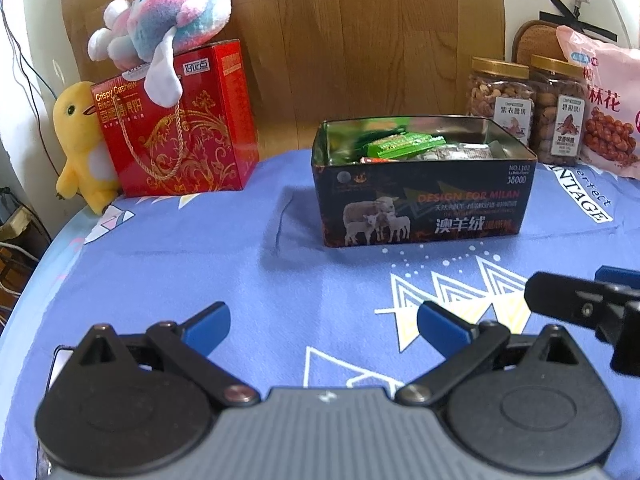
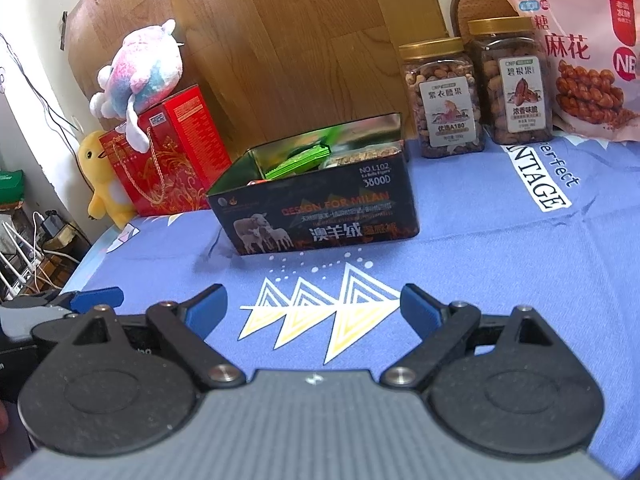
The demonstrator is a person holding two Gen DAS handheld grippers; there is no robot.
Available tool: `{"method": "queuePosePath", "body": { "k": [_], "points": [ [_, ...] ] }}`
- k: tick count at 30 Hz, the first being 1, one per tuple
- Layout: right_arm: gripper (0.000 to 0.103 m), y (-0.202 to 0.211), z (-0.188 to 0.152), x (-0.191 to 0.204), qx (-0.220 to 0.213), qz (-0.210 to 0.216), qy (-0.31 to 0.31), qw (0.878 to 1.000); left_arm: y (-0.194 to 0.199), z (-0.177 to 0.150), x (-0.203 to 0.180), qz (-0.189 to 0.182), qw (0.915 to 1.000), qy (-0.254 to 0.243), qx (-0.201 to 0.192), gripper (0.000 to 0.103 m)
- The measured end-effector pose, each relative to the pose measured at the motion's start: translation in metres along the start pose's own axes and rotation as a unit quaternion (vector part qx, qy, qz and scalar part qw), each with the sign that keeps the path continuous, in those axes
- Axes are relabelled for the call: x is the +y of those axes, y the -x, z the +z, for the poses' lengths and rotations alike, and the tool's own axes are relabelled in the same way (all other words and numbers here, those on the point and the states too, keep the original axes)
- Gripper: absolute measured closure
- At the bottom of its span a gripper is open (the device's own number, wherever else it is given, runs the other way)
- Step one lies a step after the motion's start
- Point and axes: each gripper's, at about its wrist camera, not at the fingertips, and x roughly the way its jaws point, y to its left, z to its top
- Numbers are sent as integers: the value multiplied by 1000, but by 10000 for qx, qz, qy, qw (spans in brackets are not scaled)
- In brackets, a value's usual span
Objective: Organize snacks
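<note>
Your blue-clothed worktop [image 1: 168,272] carries the open dark tin [image 1: 424,204] at its middle — green snack packets [image 1: 404,145] inside, two nut jars [image 2: 476,96] just behind — while your left gripper [image 1: 322,322] and right gripper [image 2: 314,306] hover before it, jaws released and empty.

"DESIGN FOR MILAN" on tin [image 1: 424,208], "Crispy Cashew" on red box [image 1: 176,120]

From my end the tin [image 1: 424,208] looks like glossy printed metal, shiny inside. Tablecloth [image 1: 280,280] is matt blue cloth, slightly creased. Nut jars [image 2: 440,100] are clear plastic with gold lids, the backboard [image 1: 360,40] smooth wood, and the plush toy [image 1: 172,16] fuzzy.
</note>
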Motion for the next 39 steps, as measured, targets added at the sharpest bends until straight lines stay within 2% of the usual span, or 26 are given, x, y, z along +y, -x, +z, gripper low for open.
{"method": "queuePosePath", "body": {
  "k": [7, 23, 39],
  "points": [
    [8, 1, 1, 1, 11, 19, 36, 10000, -1, 0, -1, -77, 9999, -1, 118, 0],
    [8, 2, 2, -1, -12, -11, 8, 10000, 3, 0, -3, -321, 9994, 17, 99, 0],
    [8, -1, 2, -2, 4, -118, -1, 9999, -3, -2, 3, -248, 9995, 105, 136, 0]
  ]
}}
